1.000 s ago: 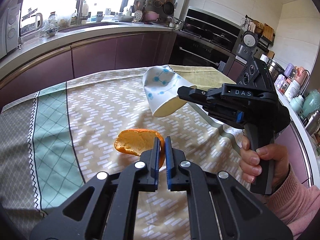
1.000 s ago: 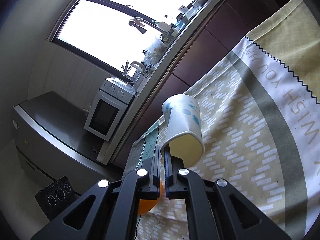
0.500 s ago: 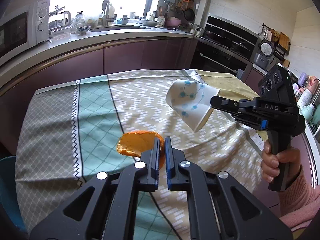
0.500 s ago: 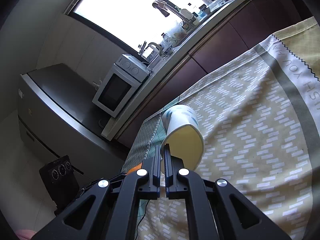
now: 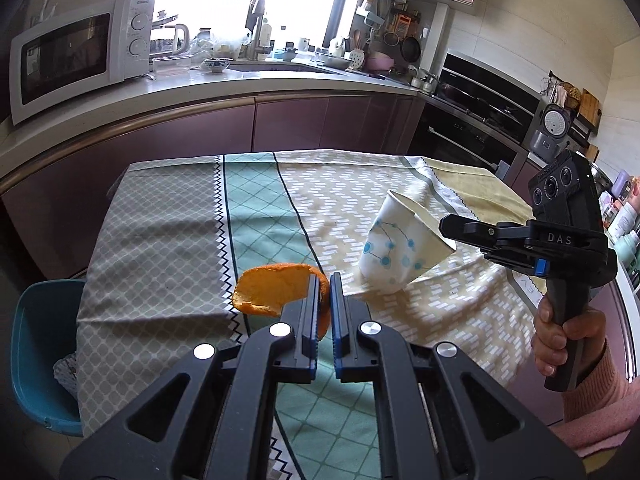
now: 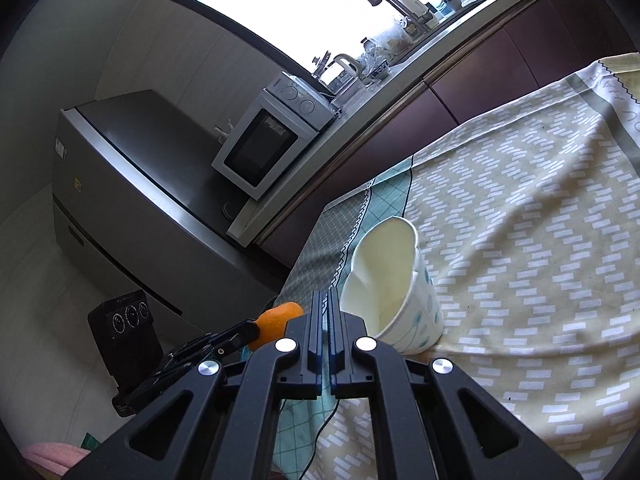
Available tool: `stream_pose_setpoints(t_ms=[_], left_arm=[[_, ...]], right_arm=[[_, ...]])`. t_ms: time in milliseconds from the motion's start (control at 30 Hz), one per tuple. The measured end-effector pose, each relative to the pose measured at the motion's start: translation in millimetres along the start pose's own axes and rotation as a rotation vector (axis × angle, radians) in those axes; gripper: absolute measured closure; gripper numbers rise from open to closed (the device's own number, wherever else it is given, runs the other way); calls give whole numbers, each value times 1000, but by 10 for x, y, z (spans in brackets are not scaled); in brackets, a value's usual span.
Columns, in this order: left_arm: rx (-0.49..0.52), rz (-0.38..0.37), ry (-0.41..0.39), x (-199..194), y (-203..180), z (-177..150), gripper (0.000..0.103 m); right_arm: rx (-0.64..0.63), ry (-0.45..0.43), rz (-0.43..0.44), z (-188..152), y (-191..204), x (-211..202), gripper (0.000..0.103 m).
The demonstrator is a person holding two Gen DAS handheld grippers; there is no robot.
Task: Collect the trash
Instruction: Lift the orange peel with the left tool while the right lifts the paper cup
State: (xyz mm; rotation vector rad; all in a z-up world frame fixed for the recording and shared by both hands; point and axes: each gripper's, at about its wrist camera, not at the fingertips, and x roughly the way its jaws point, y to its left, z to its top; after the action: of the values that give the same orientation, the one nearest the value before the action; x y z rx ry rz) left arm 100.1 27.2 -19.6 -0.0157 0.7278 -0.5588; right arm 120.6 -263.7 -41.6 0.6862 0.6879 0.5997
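Note:
An orange peel (image 5: 272, 286) is pinched at its right end in my left gripper (image 5: 325, 280), which is shut on it above the patterned tablecloth (image 5: 168, 232). A white paper cup (image 5: 400, 250) with blue dots hangs to the right, tilted with its mouth up and to the right. My right gripper (image 5: 445, 222) is shut on the cup's rim. In the right wrist view the cup (image 6: 400, 280) sits just right of my right gripper (image 6: 328, 294), its cream inside showing. The peel (image 6: 278, 318) and left gripper (image 6: 250, 330) appear lower left.
A blue plastic bin (image 5: 36, 344) stands on the floor past the table's left edge. A microwave (image 5: 68, 56) sits on the curved counter behind. A steel fridge (image 6: 132, 208) stands to the left. A hand (image 5: 560, 332) in a pink sleeve grips the right handle.
Both grippers have carried their loads leftward across the table and slightly up. The left view now shows the table's left edge and the blue bin. The cup has rolled mouth-up.

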Motion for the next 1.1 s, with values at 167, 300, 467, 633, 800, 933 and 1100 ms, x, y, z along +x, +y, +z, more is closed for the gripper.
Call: stream_pose_setpoints(t_ms=[167, 300, 467, 633, 800, 933, 1100], left_arm=[[-25, -10, 18, 16, 129, -53, 97], [-40, -33, 56, 174, 150, -104, 97], [-47, -56, 104, 351, 149, -177, 96], [-42, -45, 120, 437, 142, -222, 94], [-22, -36, 125, 455, 112, -239, 87], [-12, -26, 127, 458, 93, -263, 81], [8, -28, 137, 473, 69, -287, 77]], right_arm=[[6, 12, -54, 30, -36, 58, 101], [18, 6, -98, 64, -119, 39, 90], [1, 10, -143, 108, -132, -18, 82], [-11, 24, -147, 117, -141, -39, 82], [-17, 35, -151, 115, -172, -55, 77], [-17, 31, -143, 109, -189, -84, 73], [-28, 35, -140, 114, -187, -81, 69]])
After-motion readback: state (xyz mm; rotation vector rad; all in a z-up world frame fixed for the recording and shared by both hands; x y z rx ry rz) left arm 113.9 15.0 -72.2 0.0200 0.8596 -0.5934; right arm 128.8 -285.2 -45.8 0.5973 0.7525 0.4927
